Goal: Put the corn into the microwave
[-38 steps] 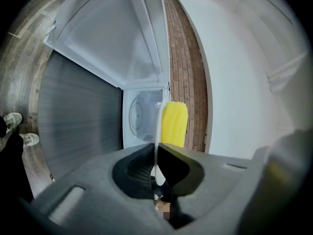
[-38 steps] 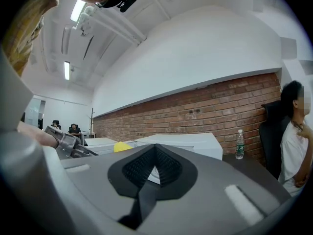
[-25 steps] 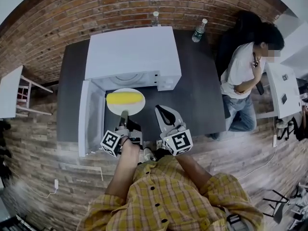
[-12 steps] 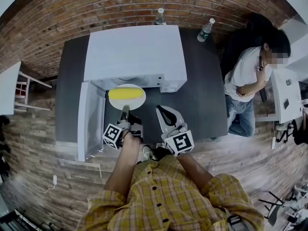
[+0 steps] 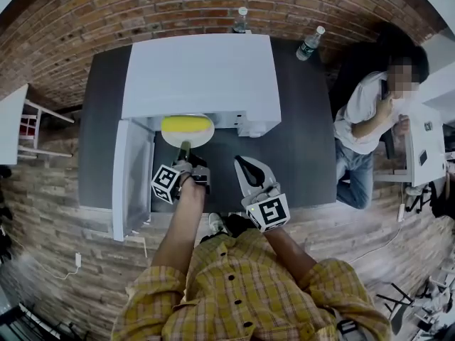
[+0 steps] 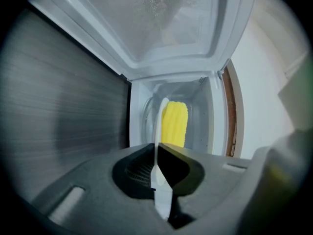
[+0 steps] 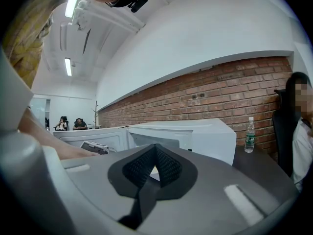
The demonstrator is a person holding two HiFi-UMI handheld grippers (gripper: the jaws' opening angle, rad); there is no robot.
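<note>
A yellow corn cob (image 5: 186, 126) lies on a white plate (image 5: 170, 139) at the mouth of the white microwave (image 5: 199, 77), whose door (image 5: 124, 176) hangs open to the left. My left gripper (image 5: 185, 149) is shut on the plate's near rim. In the left gripper view the plate (image 6: 159, 124) is edge-on between the jaws (image 6: 156, 153), with the corn (image 6: 174, 124) beyond it inside the white cavity (image 6: 198, 109). My right gripper (image 5: 245, 165) hovers over the dark table to the right, shut and empty (image 7: 155, 166).
Two water bottles (image 5: 311, 42) (image 5: 242, 18) stand at the table's back by the brick wall. A person (image 5: 370, 119) sits at the right. The dark table (image 5: 298, 148) ends just behind my grippers. The open door's inner face (image 6: 161, 18) is close by the plate.
My left gripper carried the plate and corn forward, from the table in front of the microwave to partly inside its opening. The right gripper stayed almost where it was.
</note>
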